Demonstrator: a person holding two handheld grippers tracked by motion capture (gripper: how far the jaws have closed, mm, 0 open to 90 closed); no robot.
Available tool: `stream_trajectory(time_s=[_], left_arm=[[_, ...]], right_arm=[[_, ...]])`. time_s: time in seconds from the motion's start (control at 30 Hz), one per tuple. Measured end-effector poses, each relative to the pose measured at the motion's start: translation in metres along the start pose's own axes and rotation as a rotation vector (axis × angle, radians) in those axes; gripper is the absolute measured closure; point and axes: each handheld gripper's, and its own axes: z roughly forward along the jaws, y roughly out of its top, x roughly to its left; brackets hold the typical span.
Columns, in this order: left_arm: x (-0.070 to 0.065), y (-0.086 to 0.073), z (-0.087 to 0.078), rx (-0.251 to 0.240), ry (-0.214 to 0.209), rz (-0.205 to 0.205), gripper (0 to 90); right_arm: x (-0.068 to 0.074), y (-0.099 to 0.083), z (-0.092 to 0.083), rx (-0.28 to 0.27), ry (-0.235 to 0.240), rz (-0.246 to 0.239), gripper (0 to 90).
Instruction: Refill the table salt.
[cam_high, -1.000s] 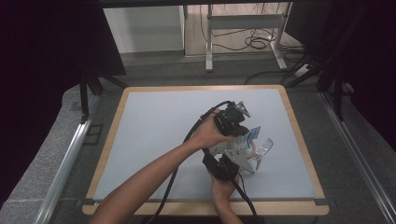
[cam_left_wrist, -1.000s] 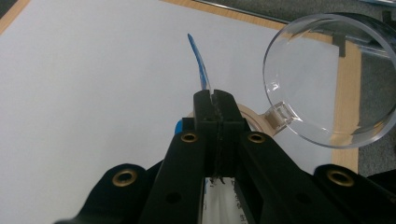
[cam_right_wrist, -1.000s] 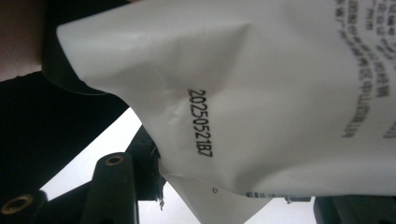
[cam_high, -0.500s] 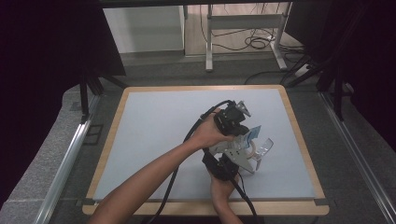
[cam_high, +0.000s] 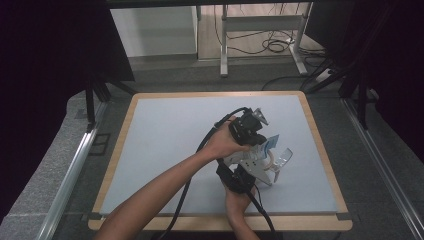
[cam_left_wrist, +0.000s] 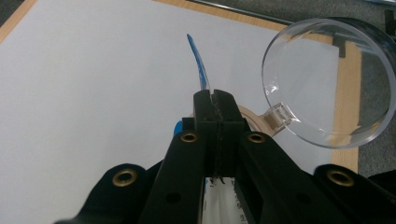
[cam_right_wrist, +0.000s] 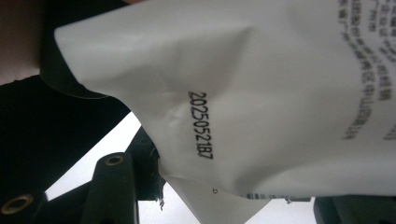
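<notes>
Both grippers on a white packet (cam_right_wrist: 261, 93) printed "2025052187"
Left gripper (cam_left_wrist: 215, 95) jaws clamp its blue-edged end; right gripper (cam_high: 239, 179) jaws grip its lower part.

A white packet (cam_right_wrist: 261, 107) with a blue edge (cam_left_wrist: 198, 65) is up off the pale mat, pinched at that edge, its crumpled printed face showing a black date code. Just beside it stands a clear plastic cup (cam_left_wrist: 329, 79), tilted, mouth turned sideways, near the mat's right border.
</notes>
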Motion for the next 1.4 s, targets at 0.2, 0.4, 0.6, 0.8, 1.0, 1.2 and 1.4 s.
stream_trajectory(time_s=[0.2, 0.4, 0.6, 0.8, 1.0, 1.2, 1.4], left_arm=[[0.0001, -0.0005, -0.001, -0.004, 0.0, 0.003, 90.0], [0.0001, -0.0011, -0.0022, 0.0, 0.003, 0.005, 90.0], [0.001, -0.0027, -0.0032, -0.011, 0.003, -0.001, 90.0], [-0.0001, -0.0019, -0.0026, -0.013, 0.001, 0.001, 90.0], [-0.0012, -0.0014, -0.0023, -0.008, 0.001, 0.004, 90.0], [-0.0026, 0.0002, -0.0011, -0.012, -0.002, 0.005, 90.0], [-0.0037, 0.0017, -0.001, -0.011, -0.001, 0.007, 90.0]], right_arm=[[0.0009, 0.0, 0.0001, -0.003, -0.003, -0.006, 45.2], [0.0023, -0.001, 0.0002, -0.007, -0.006, -0.009, 45.2], [0.0029, -0.001, 0.0008, -0.003, -0.006, -0.021, 45.2], [0.0034, -0.0009, 0.0009, -0.01, -0.01, -0.006, 45.3], [0.0043, -0.0016, 0.0004, -0.022, -0.021, 0.003, 45.6], [0.0031, -0.0005, -0.0001, -0.028, -0.024, 0.017, 45.7], [0.0027, 0.0011, -0.0008, -0.034, -0.02, 0.033, 45.8]])
